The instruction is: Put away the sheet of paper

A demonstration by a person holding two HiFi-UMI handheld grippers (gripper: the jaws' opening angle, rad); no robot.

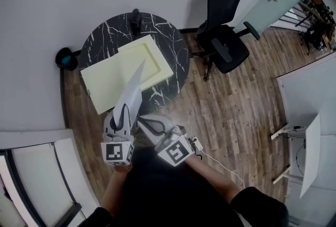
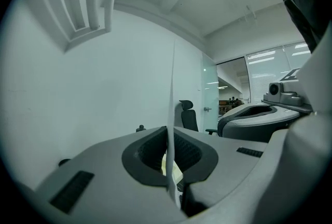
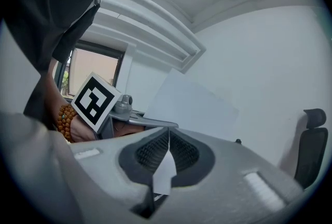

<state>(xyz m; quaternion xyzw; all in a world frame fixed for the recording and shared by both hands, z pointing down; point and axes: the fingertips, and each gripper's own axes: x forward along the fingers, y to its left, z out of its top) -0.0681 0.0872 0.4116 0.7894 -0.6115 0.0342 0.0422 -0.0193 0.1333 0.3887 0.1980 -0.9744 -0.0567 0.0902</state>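
Note:
A white sheet of paper (image 1: pixel 134 89) is held up on edge over the near rim of the round black marble table (image 1: pixel 173 47). My left gripper (image 1: pixel 125 111) is shut on its lower edge. In the left gripper view the sheet (image 2: pixel 170 109) rises edge-on from between the closed jaws of that gripper (image 2: pixel 169 154). My right gripper (image 1: pixel 150 125) sits close beside it, shut on a corner of the paper (image 3: pixel 164 171); the rest of the sheet (image 3: pixel 193 106) stands behind. A pale yellow open folder (image 1: pixel 107 84) lies on the table just beyond the paper.
A small black object (image 1: pixel 136 17) stands at the table's far edge. A black office chair (image 1: pixel 224 37) is right of the table on the wood floor. A dark round thing (image 1: pixel 66 58) sits at the left wall. A white desk (image 1: pixel 307 110) and a cable (image 1: pixel 215 160) lie to the right.

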